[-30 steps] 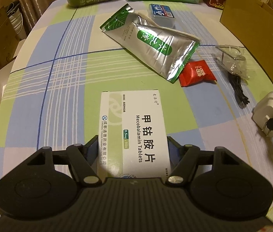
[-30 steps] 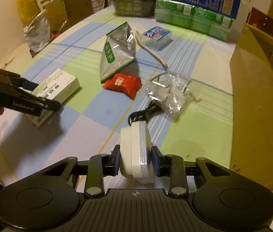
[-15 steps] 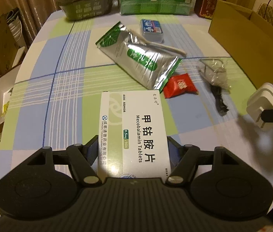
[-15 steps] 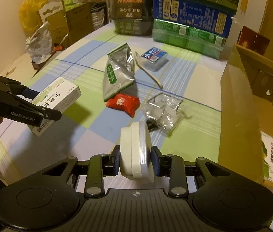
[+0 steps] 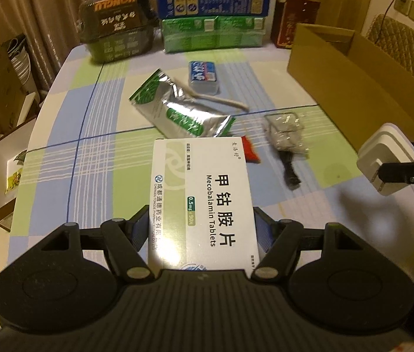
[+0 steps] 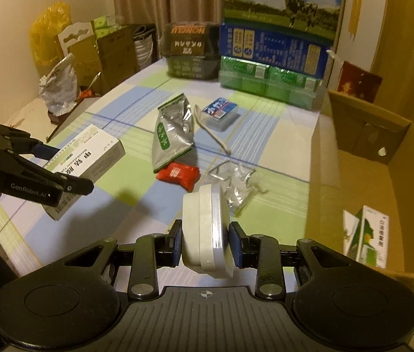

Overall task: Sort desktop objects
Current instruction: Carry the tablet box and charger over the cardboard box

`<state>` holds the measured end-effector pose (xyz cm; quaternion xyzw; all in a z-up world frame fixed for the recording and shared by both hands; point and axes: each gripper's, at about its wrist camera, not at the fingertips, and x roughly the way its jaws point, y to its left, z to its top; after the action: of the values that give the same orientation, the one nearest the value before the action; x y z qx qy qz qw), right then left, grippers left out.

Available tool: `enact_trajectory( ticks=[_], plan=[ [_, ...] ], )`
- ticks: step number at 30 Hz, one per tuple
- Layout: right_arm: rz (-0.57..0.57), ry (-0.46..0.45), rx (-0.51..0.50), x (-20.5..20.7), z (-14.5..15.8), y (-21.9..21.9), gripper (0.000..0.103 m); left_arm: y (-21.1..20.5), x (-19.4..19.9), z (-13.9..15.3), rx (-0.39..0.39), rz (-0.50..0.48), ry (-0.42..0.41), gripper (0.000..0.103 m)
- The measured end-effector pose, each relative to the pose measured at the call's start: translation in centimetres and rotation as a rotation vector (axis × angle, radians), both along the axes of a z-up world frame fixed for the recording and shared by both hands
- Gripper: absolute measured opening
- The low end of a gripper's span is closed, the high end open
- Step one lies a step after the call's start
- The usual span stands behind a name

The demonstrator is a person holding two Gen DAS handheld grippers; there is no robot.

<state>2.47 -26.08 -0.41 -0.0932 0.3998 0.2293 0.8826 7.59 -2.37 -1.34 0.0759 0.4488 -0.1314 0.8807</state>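
My left gripper (image 5: 201, 228) is shut on a white Mecobalamin tablet box (image 5: 204, 202) and holds it above the checked tablecloth; the box also shows in the right wrist view (image 6: 86, 161). My right gripper (image 6: 207, 246) is shut on a white charger plug (image 6: 207, 228), held in the air; the plug also shows at the right of the left wrist view (image 5: 388, 158). An open cardboard box (image 6: 368, 170) stands to the right, with a green-and-white carton (image 6: 365, 237) inside.
On the table lie a silver-green foil pouch (image 6: 171, 138), a red snack packet (image 6: 179, 174), a crumpled clear plastic bag (image 6: 236, 182) over a black cable (image 5: 290, 170), a blue-labelled tub (image 6: 220, 113) and a beige stick (image 6: 211, 133). Stacked cartons (image 6: 268, 50) line the far edge.
Both grippers have risen and tilted up with their loads, so more of the far cartons and the cardboard box shows. The charger plug has moved closer to the box.
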Motion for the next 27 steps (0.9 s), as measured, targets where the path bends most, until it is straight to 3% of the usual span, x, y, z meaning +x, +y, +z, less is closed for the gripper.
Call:
enact_trajectory(
  ticks=[27],
  plan=[
    [-0.059,-0.086,0.018,-3.9,6.4,-8.2,0.03,-9.6,-1.6,5.4,-0.022,-0.18,-0.075,0.067]
  ],
)
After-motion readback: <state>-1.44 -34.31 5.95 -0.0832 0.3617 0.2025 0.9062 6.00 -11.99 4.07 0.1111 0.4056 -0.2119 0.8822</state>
